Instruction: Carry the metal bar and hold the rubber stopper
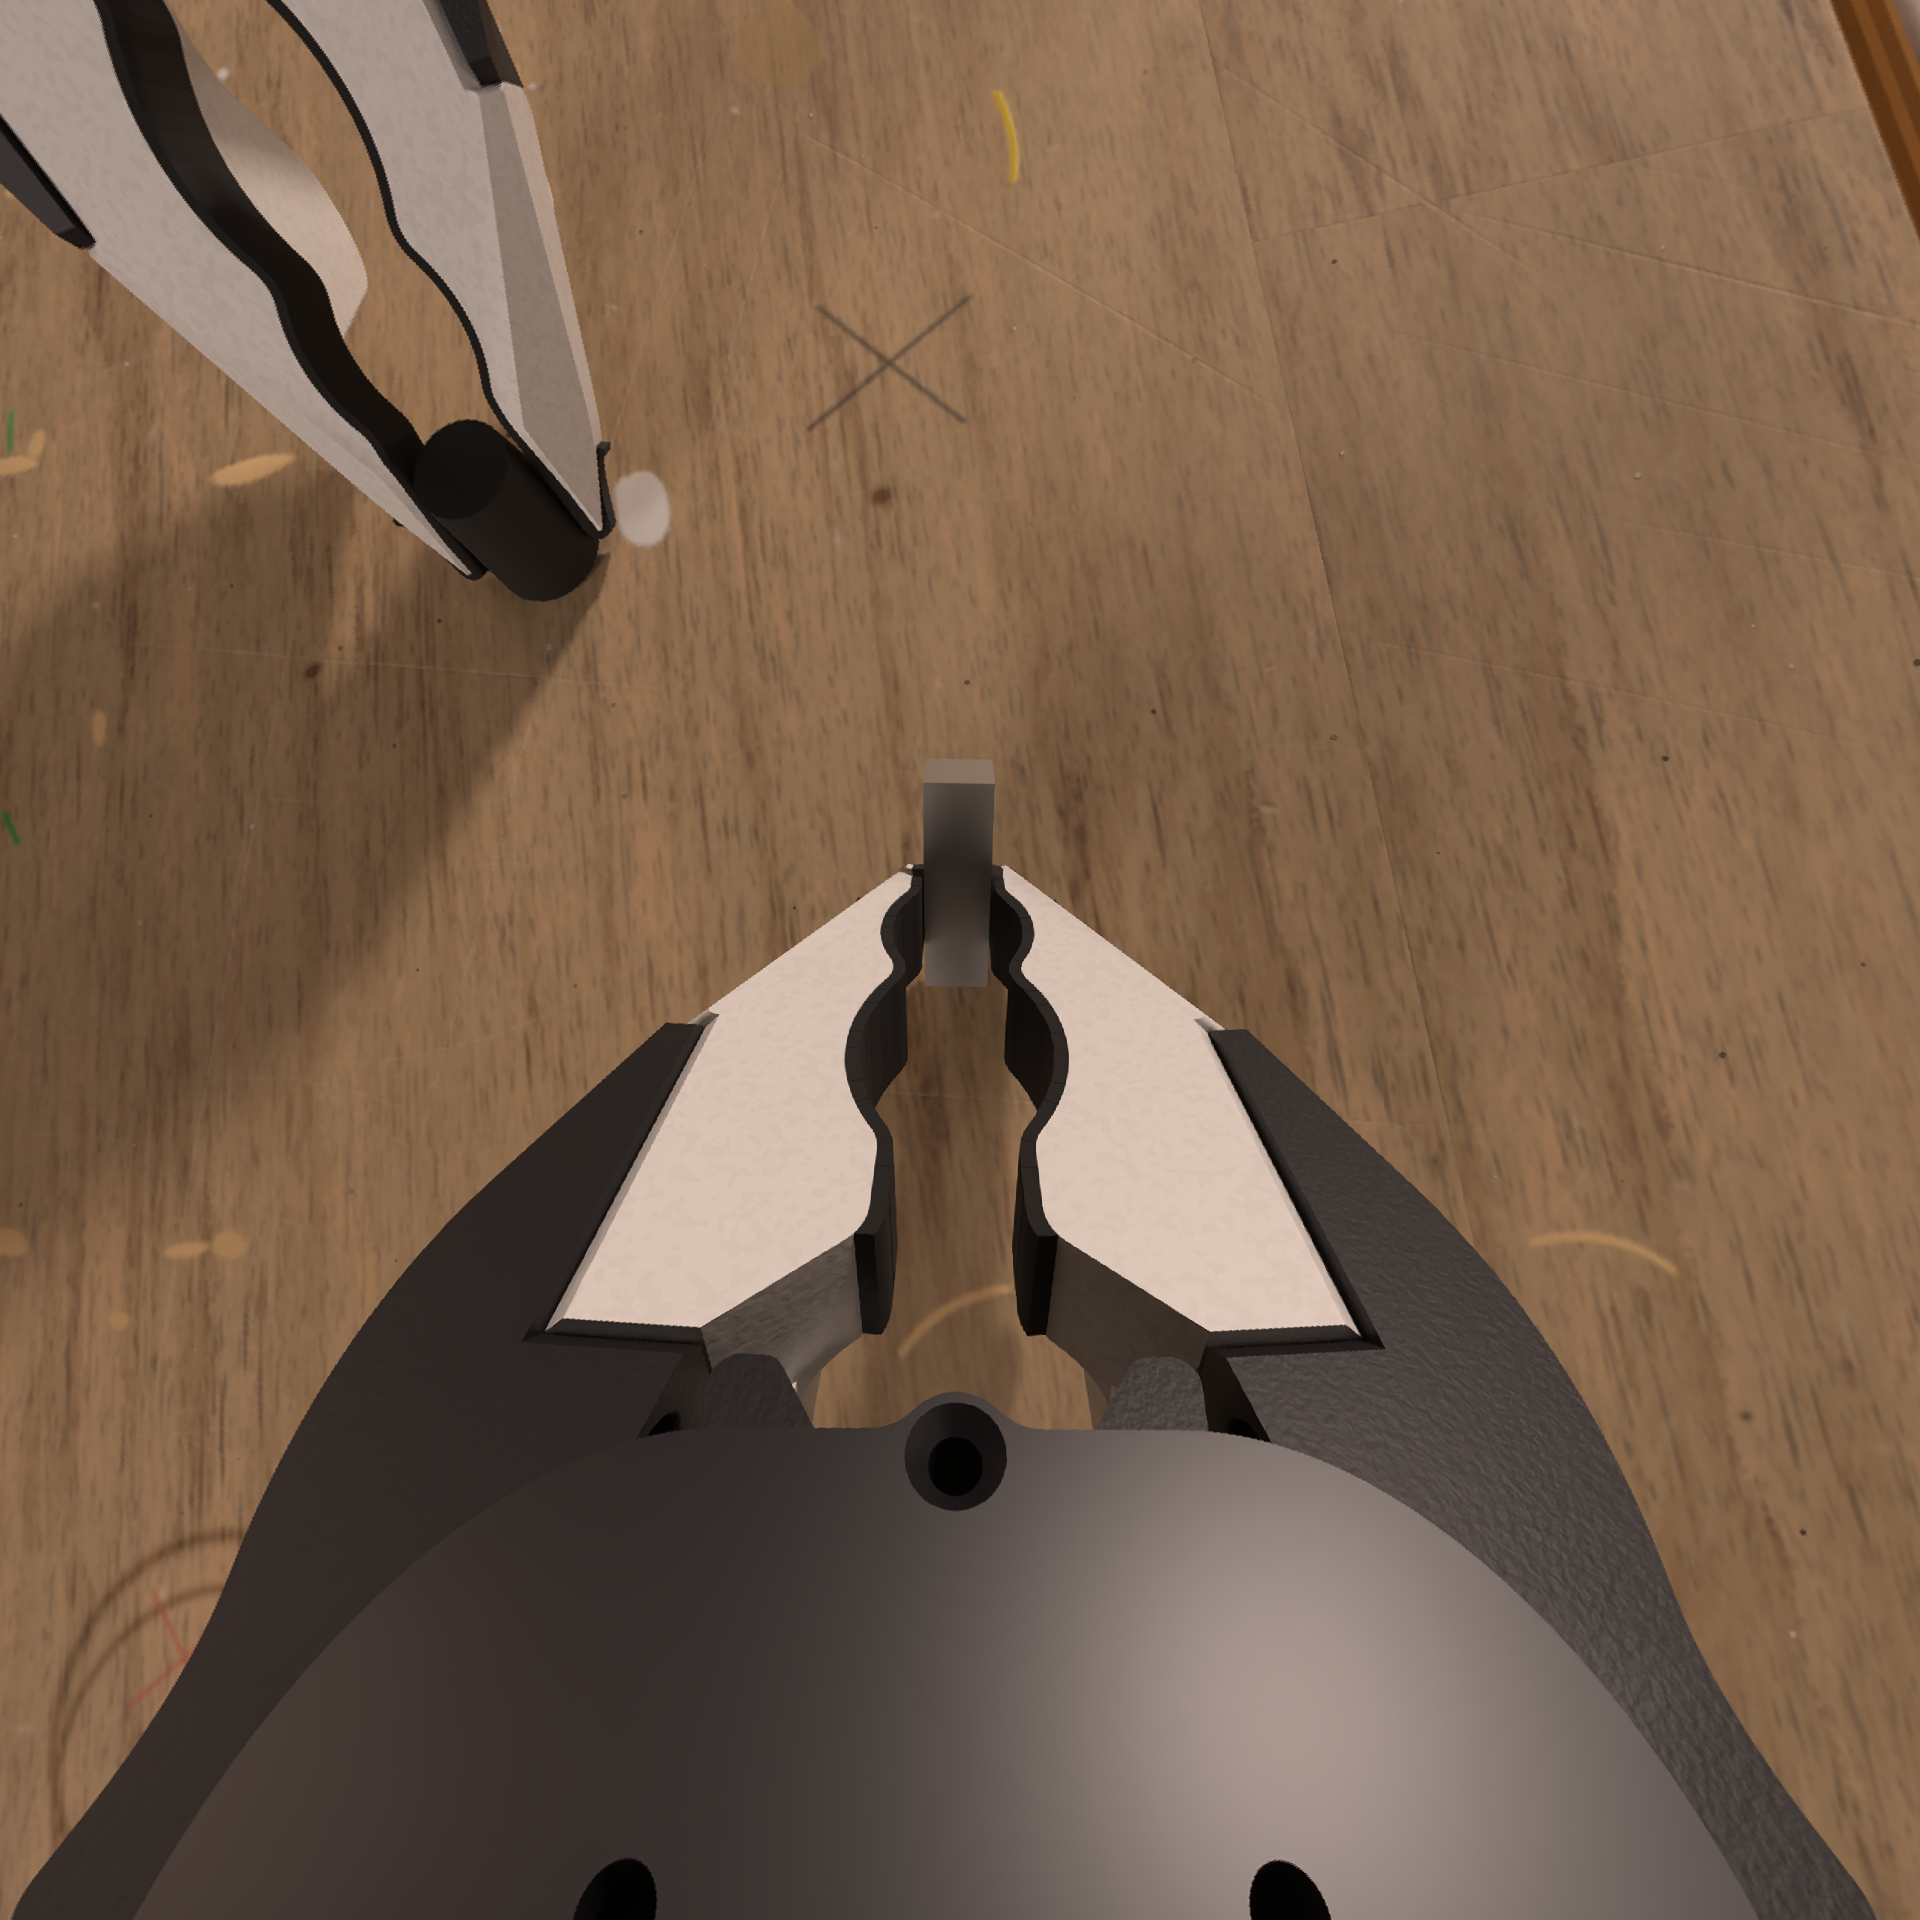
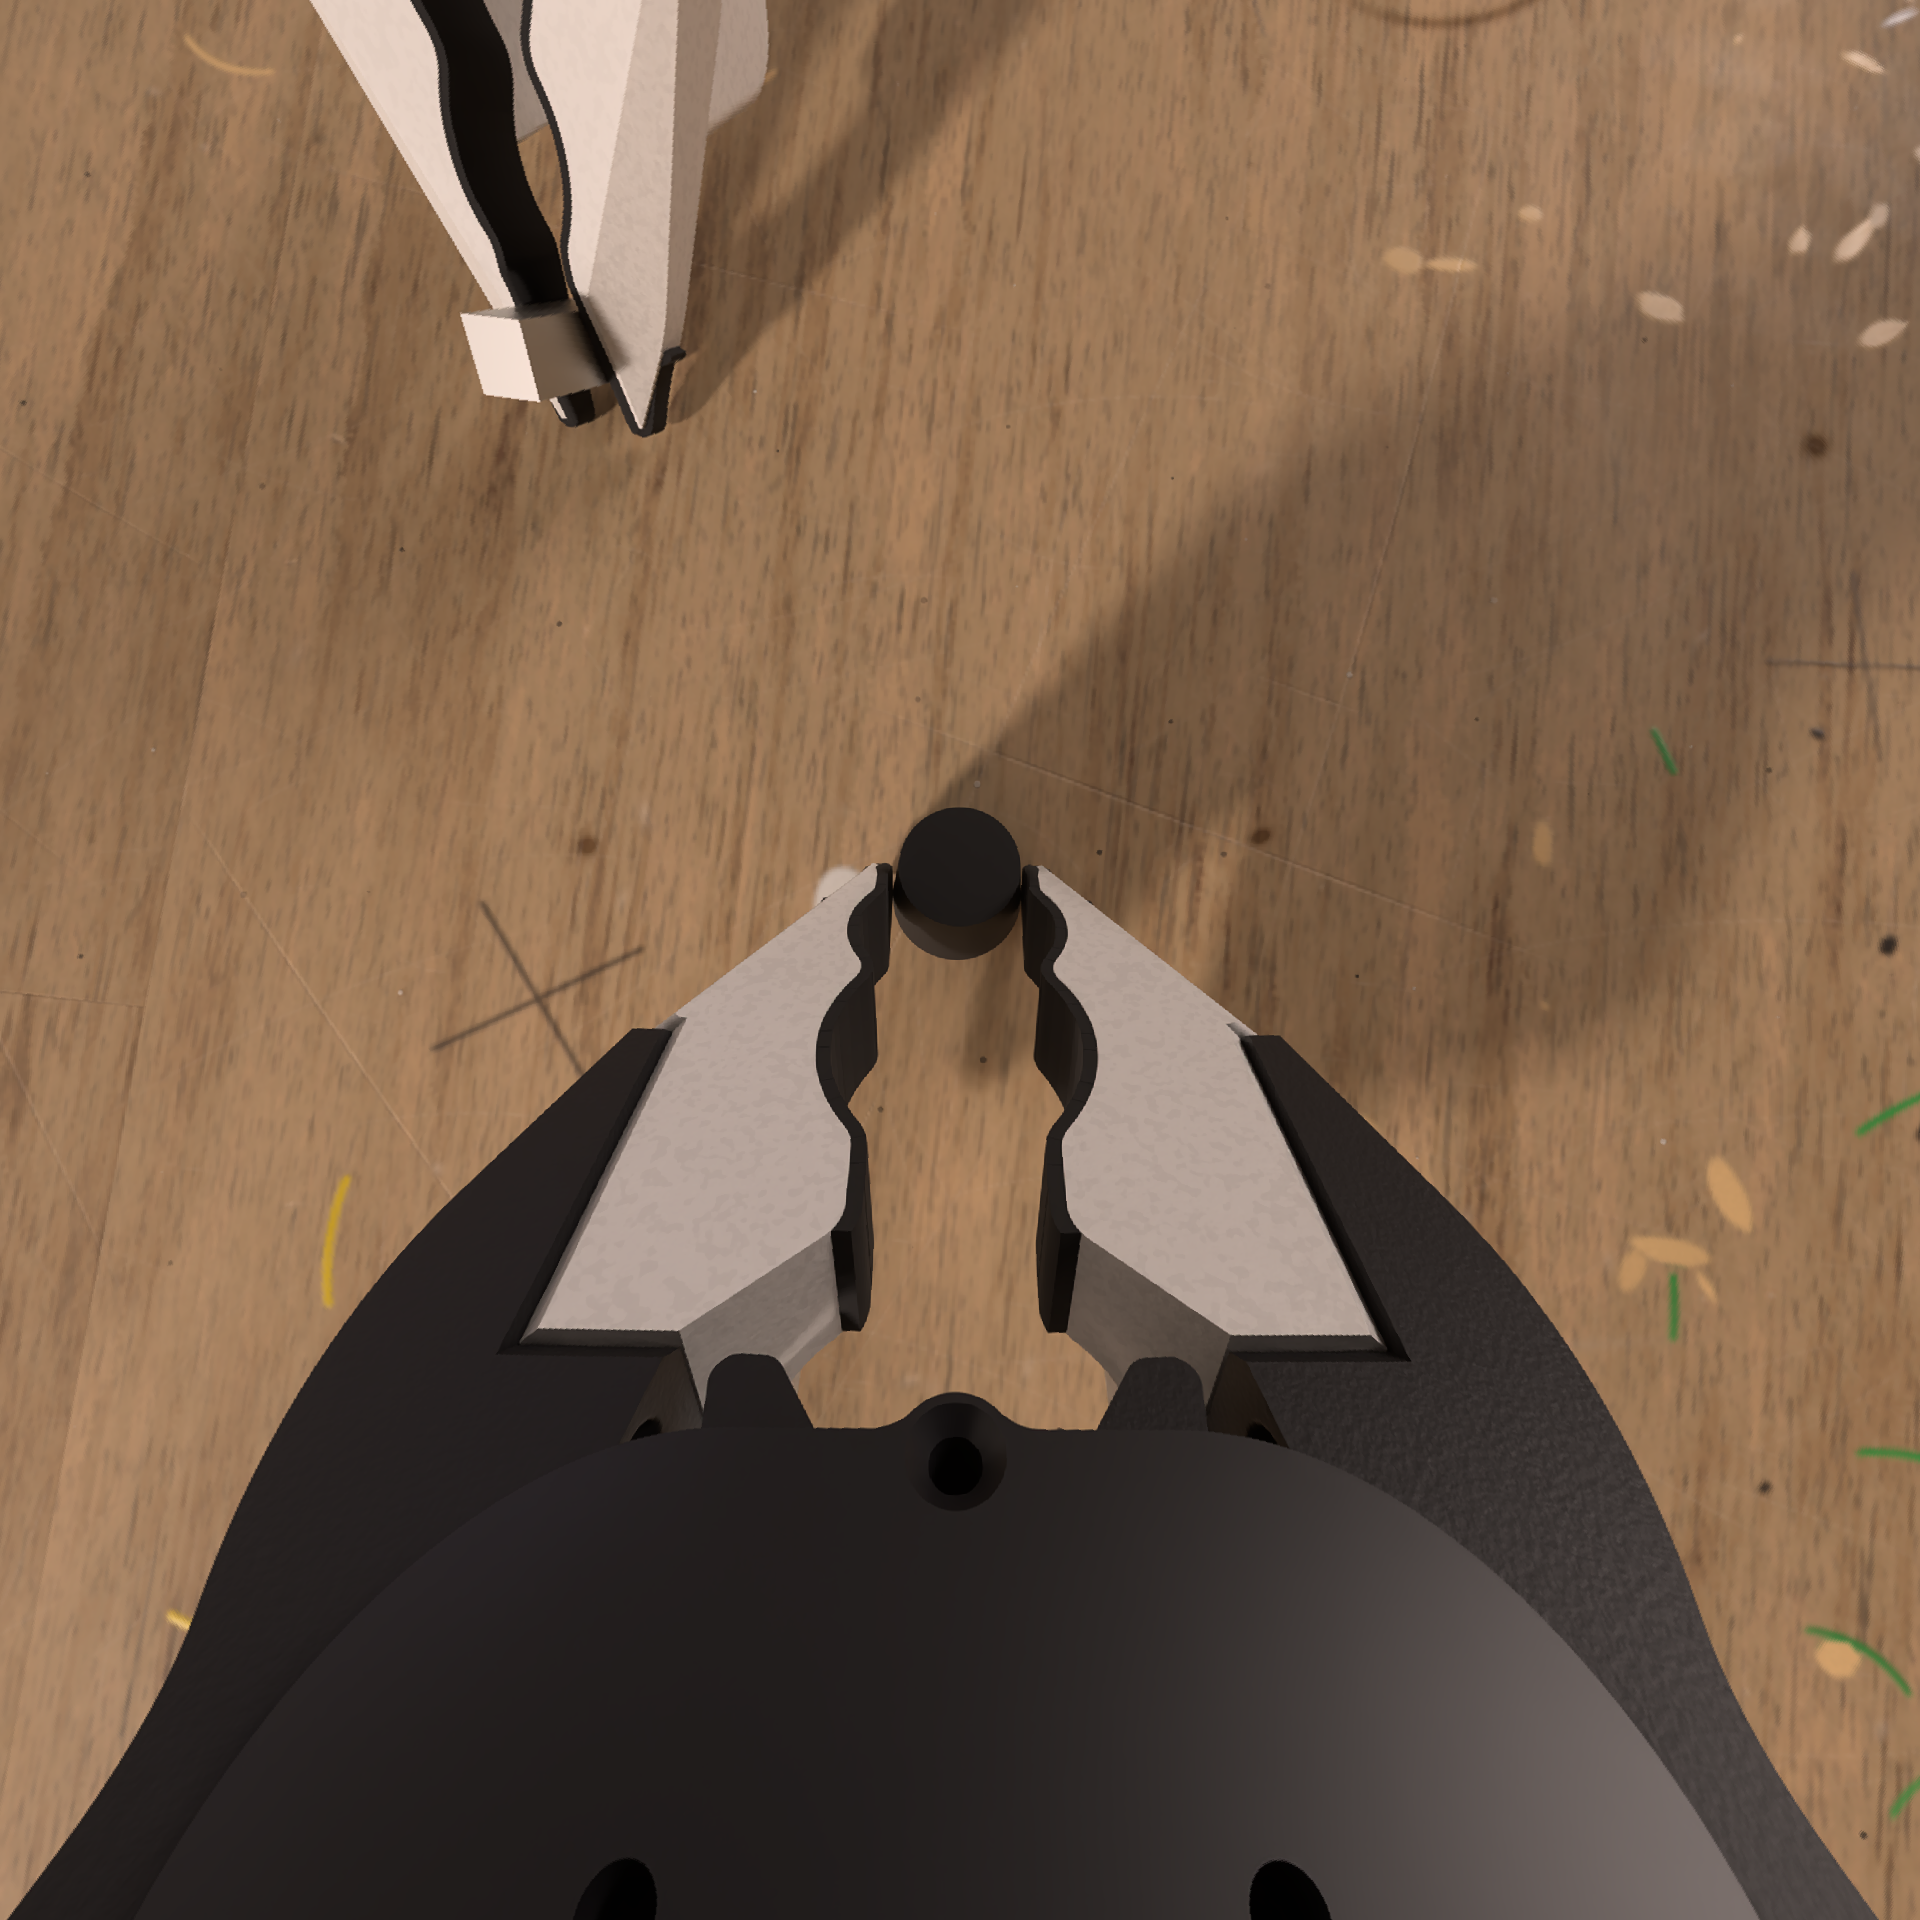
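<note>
My left gripper [image 1: 957,878] is shut on a short grey metal bar [image 1: 957,831], which sticks out past the fingertips above the wooden table. My right gripper [image 2: 957,883] is shut on a black rubber stopper [image 2: 957,868], a short cylinder held at the fingertips. In the left wrist view the right gripper [image 1: 520,530] shows at the upper left with the stopper [image 1: 499,509] close to the table. In the right wrist view the left gripper [image 2: 603,400] shows at the upper left with the bar [image 2: 520,353] between its tips.
A pencilled X [image 1: 890,362] marks the wooden table [image 1: 1351,623] ahead of the bar; it also shows in the right wrist view [image 2: 540,992]. A small white spot [image 1: 642,506] lies beside the stopper. A raised wooden edge [image 1: 1881,94] runs at the far right. Shavings lie scattered.
</note>
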